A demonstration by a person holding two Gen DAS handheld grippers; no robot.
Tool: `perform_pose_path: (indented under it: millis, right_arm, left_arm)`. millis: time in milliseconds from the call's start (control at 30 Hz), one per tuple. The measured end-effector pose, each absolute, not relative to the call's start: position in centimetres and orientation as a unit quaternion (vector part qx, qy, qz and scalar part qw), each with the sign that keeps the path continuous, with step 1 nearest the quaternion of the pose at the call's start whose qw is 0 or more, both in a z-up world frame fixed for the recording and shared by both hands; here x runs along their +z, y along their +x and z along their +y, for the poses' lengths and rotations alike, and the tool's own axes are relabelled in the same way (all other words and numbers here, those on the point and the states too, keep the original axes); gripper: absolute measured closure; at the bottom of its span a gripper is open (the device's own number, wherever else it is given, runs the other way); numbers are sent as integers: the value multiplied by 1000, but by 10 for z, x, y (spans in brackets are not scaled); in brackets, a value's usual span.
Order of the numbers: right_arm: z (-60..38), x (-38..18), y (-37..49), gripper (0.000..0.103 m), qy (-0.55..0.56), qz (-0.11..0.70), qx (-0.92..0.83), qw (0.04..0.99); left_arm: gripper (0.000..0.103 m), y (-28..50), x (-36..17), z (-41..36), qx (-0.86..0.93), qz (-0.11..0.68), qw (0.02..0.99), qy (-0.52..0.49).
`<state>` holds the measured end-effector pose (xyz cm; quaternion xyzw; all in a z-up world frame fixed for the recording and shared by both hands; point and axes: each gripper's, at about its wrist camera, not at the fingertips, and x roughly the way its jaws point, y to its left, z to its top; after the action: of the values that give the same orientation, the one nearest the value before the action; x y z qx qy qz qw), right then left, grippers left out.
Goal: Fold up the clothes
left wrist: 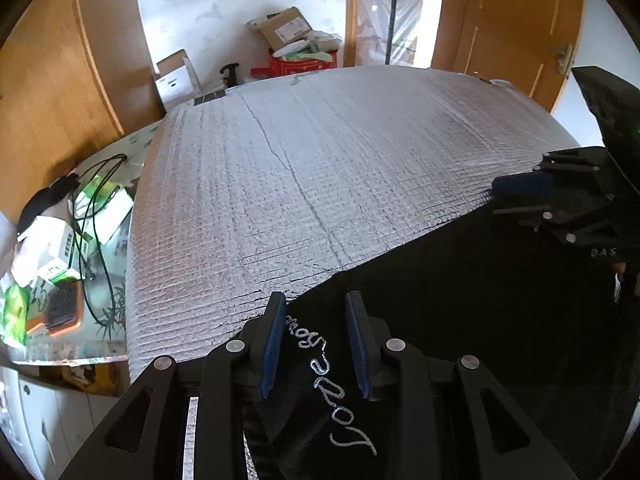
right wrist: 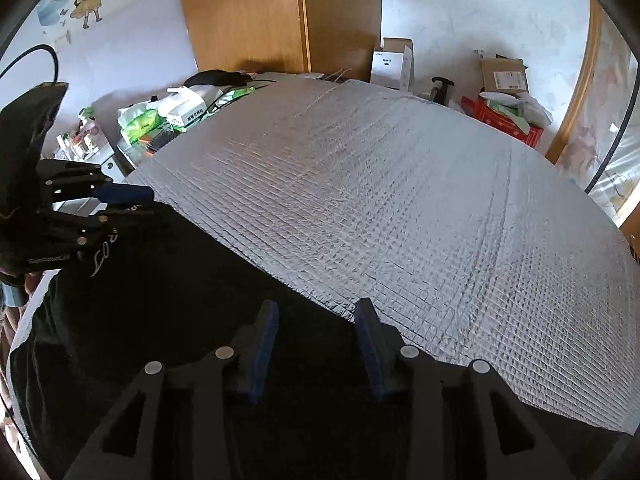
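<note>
A black garment (left wrist: 460, 300) with white script lettering (left wrist: 324, 380) lies over the near part of a silver quilted foil mat (left wrist: 320, 160). My left gripper (left wrist: 316, 300) is open at the garment's left edge, and the lettering runs between its blue-padded fingers. My right gripper (right wrist: 316, 308) is open too, its fingertips at the garment's (right wrist: 160, 300) far edge where black cloth meets the mat (right wrist: 400, 200). Each gripper shows in the other's view: the right gripper (left wrist: 504, 192) at the right, the left gripper (right wrist: 136, 196) at the left above the lettering (right wrist: 104, 248).
Left of the mat a glass-topped table (left wrist: 104, 344) carries boxes, green packets, a black cable (left wrist: 92, 216) and a hairbrush (left wrist: 60, 312). Cardboard boxes (left wrist: 288, 28) and a red box (right wrist: 500, 120) stand beyond the far edge. A wooden door (left wrist: 512, 20) and a wardrobe (right wrist: 260, 12) are behind.
</note>
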<state>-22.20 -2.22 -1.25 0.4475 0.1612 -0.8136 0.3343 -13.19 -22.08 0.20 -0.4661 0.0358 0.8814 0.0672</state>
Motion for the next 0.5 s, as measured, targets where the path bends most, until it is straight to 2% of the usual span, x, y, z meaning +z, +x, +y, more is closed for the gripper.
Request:
perform_pose_path:
  millis: [367, 433, 500]
  right_arm:
    - [-27, -16, -221, 62, 439, 181, -816, 329]
    - [-28, -16, -219, 66, 439, 183, -816, 328]
    - [-28, -16, -218, 75, 439, 183, -816, 329]
  left_arm:
    - [72, -130, 0, -224, 886, 22, 73, -457]
    - [75, -130, 0, -224, 886, 21, 76, -456]
    - [80, -129, 0, -224, 886, 22, 78, -456]
